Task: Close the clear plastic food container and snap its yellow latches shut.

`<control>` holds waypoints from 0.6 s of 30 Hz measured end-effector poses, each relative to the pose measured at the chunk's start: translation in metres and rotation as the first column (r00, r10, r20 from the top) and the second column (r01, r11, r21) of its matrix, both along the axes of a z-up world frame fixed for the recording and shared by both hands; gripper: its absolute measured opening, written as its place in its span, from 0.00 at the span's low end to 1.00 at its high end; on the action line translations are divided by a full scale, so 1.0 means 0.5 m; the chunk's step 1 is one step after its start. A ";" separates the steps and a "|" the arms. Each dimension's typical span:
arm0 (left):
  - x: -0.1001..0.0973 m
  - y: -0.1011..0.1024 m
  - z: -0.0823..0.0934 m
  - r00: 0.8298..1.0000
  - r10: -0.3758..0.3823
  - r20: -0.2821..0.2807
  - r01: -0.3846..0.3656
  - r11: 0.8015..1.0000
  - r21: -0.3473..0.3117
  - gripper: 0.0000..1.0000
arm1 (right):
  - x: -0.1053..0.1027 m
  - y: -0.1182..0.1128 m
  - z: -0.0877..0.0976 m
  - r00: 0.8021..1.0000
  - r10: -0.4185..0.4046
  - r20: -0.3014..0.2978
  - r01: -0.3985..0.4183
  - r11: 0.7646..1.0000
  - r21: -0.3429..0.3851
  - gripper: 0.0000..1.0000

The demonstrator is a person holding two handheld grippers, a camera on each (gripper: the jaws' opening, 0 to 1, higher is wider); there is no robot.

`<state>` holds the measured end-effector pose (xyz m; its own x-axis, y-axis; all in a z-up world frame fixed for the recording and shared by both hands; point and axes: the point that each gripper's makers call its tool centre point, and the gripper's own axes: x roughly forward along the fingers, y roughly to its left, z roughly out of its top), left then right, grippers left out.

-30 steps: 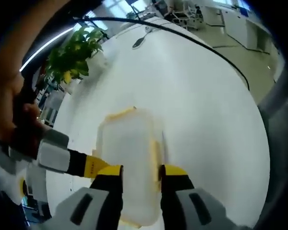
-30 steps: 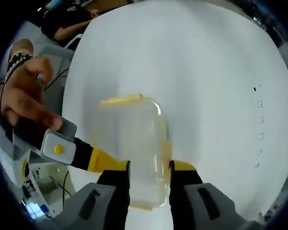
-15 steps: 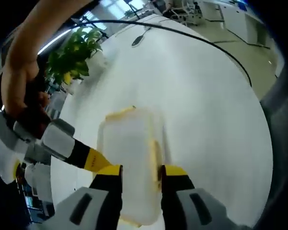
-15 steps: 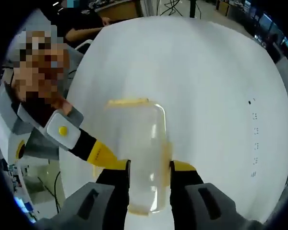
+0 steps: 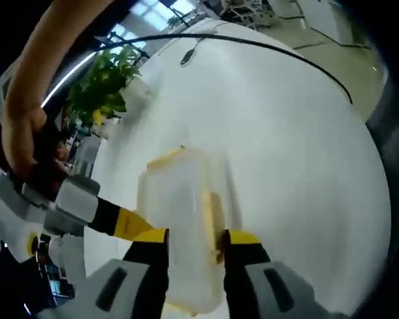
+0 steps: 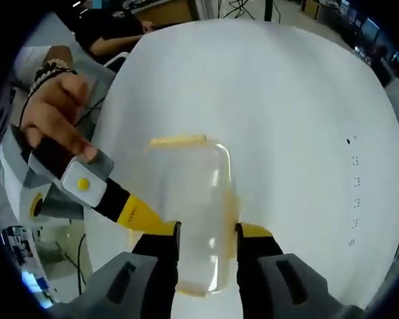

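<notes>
The clear plastic food container [image 5: 179, 219] lies on the white round table [image 5: 272, 133], lid on. One yellow latch [image 5: 166, 157] is at its far end and another [image 5: 211, 212] along its right side. My left gripper [image 5: 193, 239] has its jaws closed against the container's near part. In the right gripper view the container [image 6: 189, 199] shows a yellow latch [image 6: 178, 140] at its far end. My right gripper [image 6: 207, 232] clamps the near part in the same way. A hand-held gripper [image 5: 86, 209] slants in from the left, its yellow tip by the container. A similar hand-held gripper [image 6: 93, 189] enters the right gripper view.
A potted green plant [image 5: 103, 83] stands at the table's far left edge. A black cable [image 5: 266, 46] curves across the far side. A person's hand [image 6: 56, 113] holds the slanted gripper. Someone in dark clothes [image 6: 113, 30] sits beyond the table [image 6: 286, 100].
Both views shifted slightly with the hands. The slanted gripper and the hand holding it moved a little at the left. The container stays between both pairs of jaws.
</notes>
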<state>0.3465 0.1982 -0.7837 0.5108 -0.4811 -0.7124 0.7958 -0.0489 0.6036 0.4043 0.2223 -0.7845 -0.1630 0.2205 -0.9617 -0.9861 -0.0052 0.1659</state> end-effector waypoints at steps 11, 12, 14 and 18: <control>0.002 0.001 -0.003 1.000 -0.026 -0.006 0.026 0.999 -0.026 0.24 | 0.018 -0.002 -0.012 0.997 0.005 -0.076 -0.011 0.998 -0.067 0.32; 0.003 0.001 -0.003 0.999 -0.033 -0.001 0.033 0.999 -0.019 0.24 | 0.018 -0.003 -0.012 0.997 0.011 -0.077 -0.016 0.998 -0.060 0.31; 0.004 0.001 -0.004 0.999 -0.032 -0.001 0.032 0.999 -0.011 0.24 | 0.019 -0.004 -0.013 0.996 0.006 -0.085 -0.010 0.999 -0.045 0.31; -0.001 0.002 -0.009 0.998 -0.055 -0.013 0.055 0.998 -0.008 0.24 | 0.026 0.016 -0.004 0.978 -0.039 -0.205 0.041 0.999 0.003 0.30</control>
<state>0.3461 0.1990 -0.7880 0.4738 -0.5138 -0.7152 0.8002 -0.0880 0.5933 0.4173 0.2303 -0.7864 -0.3476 0.2379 -0.9070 -0.9305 0.0317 0.3649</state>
